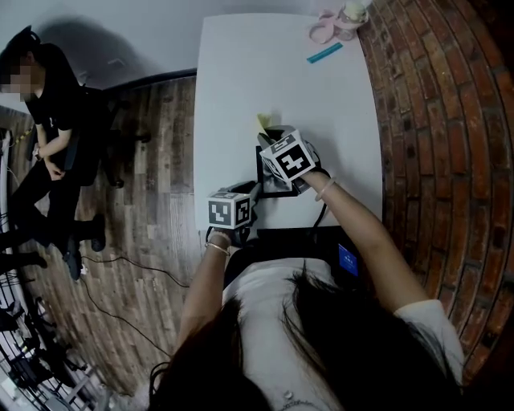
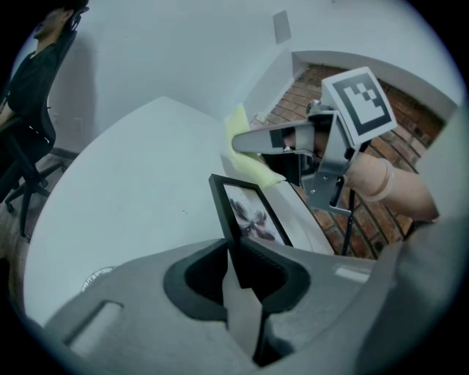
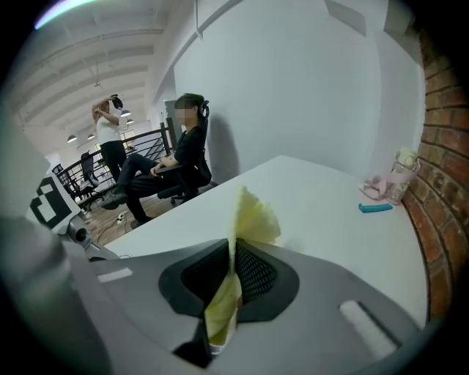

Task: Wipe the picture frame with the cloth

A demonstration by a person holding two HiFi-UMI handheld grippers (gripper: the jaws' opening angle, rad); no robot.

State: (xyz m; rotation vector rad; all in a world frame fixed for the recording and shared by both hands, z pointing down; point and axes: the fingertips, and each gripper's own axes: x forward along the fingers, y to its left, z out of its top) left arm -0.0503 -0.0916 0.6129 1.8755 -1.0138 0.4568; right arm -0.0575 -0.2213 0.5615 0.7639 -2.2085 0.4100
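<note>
A black picture frame with a flower print is held at its near corner by my left gripper, which is shut on it above the white table. My right gripper is shut on a yellow cloth. In the left gripper view the right gripper presses the yellow cloth against the frame's far edge. In the head view both grippers meet near the table's front edge: the left gripper, the right gripper, the picture frame between them, a tip of the cloth showing.
At the table's far right lie a teal bar and a pink item. A brick wall runs along the right. A seated person on an office chair is at the left, on a wooden floor with cables.
</note>
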